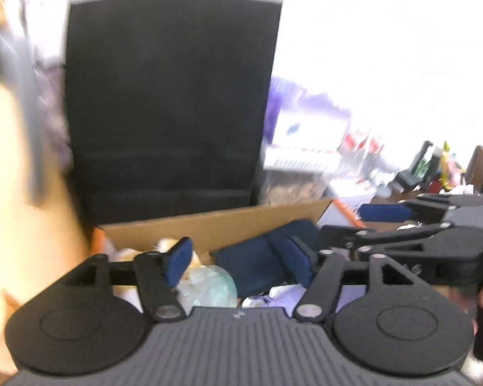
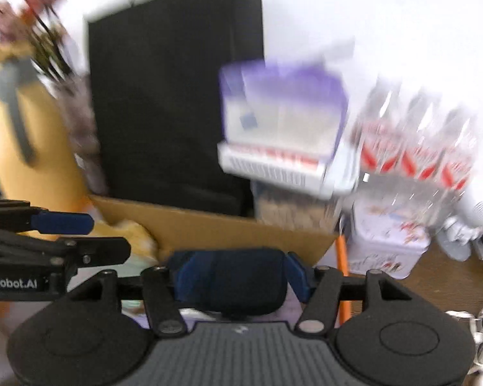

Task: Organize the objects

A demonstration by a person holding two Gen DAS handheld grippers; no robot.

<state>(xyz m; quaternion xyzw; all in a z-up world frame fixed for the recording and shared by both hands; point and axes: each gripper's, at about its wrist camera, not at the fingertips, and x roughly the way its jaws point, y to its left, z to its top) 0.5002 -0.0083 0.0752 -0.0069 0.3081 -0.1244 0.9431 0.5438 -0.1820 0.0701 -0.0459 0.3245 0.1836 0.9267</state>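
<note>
- Over the open cardboard box (image 1: 190, 225), both hand-held grippers pointed down into the clutter; both views were smeared by motion blur.
- The left gripper (image 1: 240, 262) had its jaws set wide apart, and its blue pads (image 1: 178, 260) pressed on nothing.
- Below and between those fingers lay a crumpled clear-greenish wrapper (image 1: 209, 286), with pale yellowish items (image 1: 167, 244) further back in the box. What they were could not be made out.
- A dark blue pouch (image 2: 232, 280) sat in the box towards its right end, filling the gap between the fingers of the right gripper (image 2: 240, 275).
- Those jaws stood partly open around the pouch. Whether the pads actually pressed on it or merely flanked it could not be told from either view.
- From the left wrist, the right gripper came in from the right side, its tips at the pouch's edge.
- From the right wrist, the left gripper reached in from the left, just above the box's near corner.
- Behind the box stood a tall black paper bag (image 1: 170, 96), upright, with thin handles at the top.
- To the right of the bag were a purple-and-white carton (image 2: 283, 112) and a wrapped pack of bottles with red labels (image 2: 418, 148).
- A patterned white tin (image 2: 386, 244) rested on the brown tabletop (image 2: 441, 276) beside the box.
</note>
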